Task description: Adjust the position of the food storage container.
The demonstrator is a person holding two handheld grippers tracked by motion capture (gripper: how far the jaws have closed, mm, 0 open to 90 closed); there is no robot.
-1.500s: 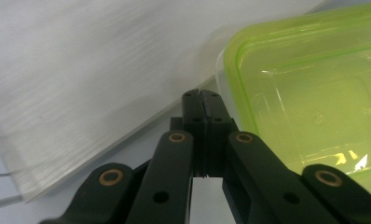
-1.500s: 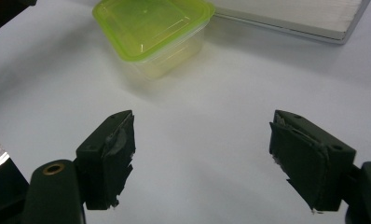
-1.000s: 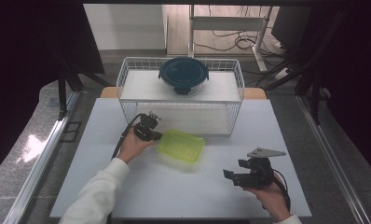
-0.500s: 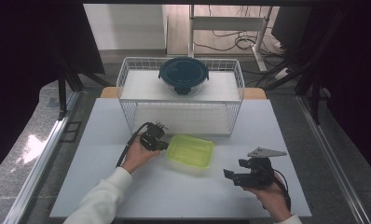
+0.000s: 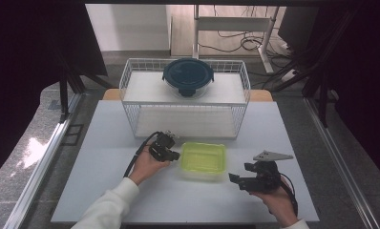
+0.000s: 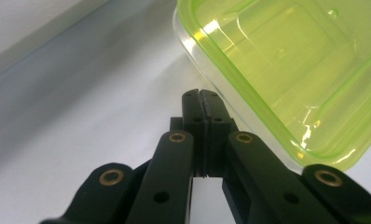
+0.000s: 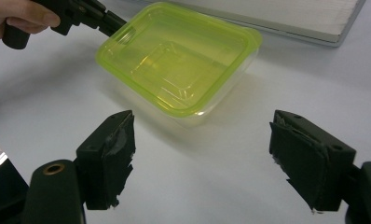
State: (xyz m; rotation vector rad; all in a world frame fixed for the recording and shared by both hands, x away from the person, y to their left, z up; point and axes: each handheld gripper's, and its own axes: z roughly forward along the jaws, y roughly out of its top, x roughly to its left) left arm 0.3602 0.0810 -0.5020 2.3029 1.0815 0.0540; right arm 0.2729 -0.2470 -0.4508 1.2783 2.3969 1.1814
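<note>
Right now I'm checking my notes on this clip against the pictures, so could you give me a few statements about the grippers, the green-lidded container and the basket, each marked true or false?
1. The left gripper has its jaws shut, with nothing between them. True.
2. The right gripper is clamped on the container. False: its jaws stand wide open, apart from the container.
3. The green-lidded container sits on the white table, between the two grippers. True.
4. The round dark-blue-lidded container lies on the table beside the right gripper. False: it rests on top of the white wire basket.
5. The left gripper's tips are at the green-lidded container's edge. True.
</note>
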